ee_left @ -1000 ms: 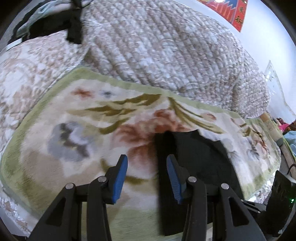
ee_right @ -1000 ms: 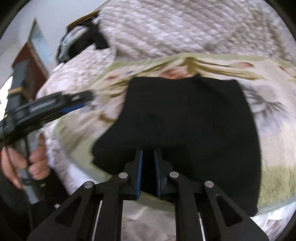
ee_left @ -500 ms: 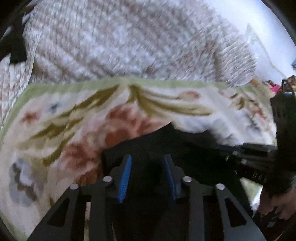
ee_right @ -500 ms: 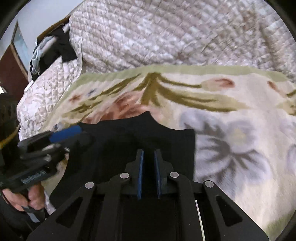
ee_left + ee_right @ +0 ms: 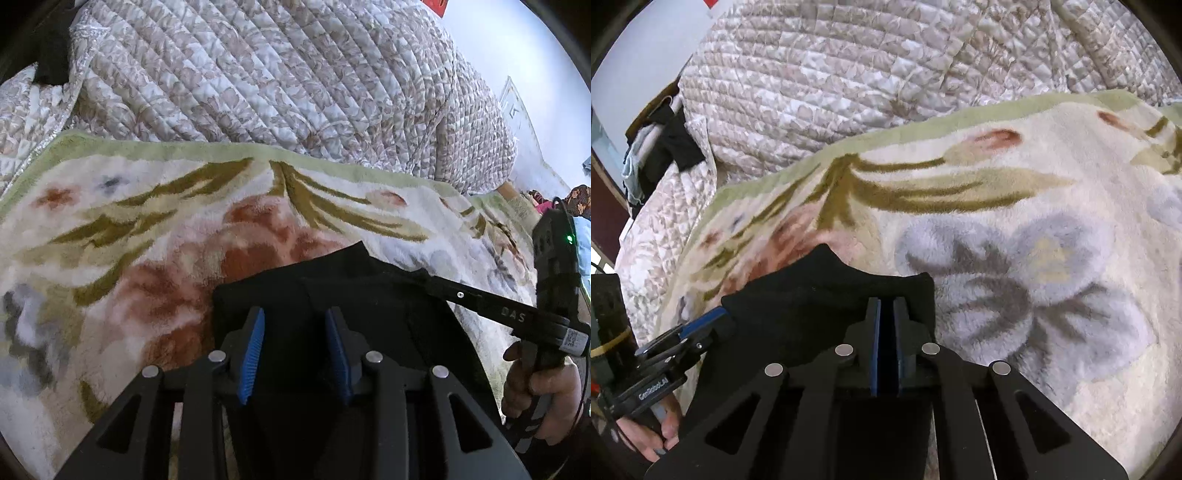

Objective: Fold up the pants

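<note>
The black pants lie folded on a floral fleece blanket, in the near part of both views. My left gripper is open, its blue pads either side of the black cloth near the fold's left corner. My right gripper is shut on the pants at their right edge. The right gripper also shows in the left wrist view, and the left gripper in the right wrist view at the pants' left corner.
A quilted beige bedspread rises in a heap behind the blanket. Dark clothes hang at the far left by a wooden headboard. The blanket's flower pattern spreads to the right of the pants.
Both grippers have moved forward over the blanket with the pants' edge, so the black cloth now lies shorter and closer. My left gripper came from the bare blanket onto the pants and narrowed.
</note>
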Tool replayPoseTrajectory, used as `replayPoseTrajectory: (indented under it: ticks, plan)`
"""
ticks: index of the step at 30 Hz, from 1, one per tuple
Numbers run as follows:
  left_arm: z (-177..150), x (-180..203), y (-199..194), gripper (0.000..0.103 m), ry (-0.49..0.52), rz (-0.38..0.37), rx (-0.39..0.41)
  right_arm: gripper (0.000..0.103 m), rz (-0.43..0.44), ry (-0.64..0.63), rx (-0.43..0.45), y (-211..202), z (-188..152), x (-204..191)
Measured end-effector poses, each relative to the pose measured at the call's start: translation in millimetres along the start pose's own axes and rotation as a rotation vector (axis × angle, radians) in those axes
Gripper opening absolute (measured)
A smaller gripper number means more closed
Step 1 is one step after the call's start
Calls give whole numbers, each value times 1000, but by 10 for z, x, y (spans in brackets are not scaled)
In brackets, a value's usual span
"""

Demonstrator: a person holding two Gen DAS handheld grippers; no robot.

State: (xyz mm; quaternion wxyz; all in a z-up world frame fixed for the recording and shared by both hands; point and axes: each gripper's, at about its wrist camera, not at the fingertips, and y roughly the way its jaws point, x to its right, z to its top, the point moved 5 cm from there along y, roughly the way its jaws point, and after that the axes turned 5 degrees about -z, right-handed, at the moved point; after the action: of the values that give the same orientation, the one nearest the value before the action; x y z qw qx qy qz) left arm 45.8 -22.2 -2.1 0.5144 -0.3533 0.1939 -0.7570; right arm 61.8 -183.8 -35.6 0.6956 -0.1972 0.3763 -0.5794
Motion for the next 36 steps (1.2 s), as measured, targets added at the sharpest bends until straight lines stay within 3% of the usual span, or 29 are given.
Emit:
replayPoseTrajectory:
  ticks: [3,9,13,20,24,36]
  plan:
    - [-37,14,-142,38,3,4,10,14,5,-21,29,-171,-29,-42]
    - [-223,159,-503,38,50,-14,38,15,2,-93,67,-559,-285,-157]
    - [-420,218,-585,38,53,-22,20,15,20,-102,47,-673,-552,-240]
    - [-617,339,-586,38,104,-19,-8,15,12,-150,0,-625,-855,-331]
    - [-660,264,-501,38,106,29,-34,18,21,-148,-2,-585,-876,-331]
    - [-695,233,-491,38,96,36,-36,21,26,-146,1,-569,-907,-351]
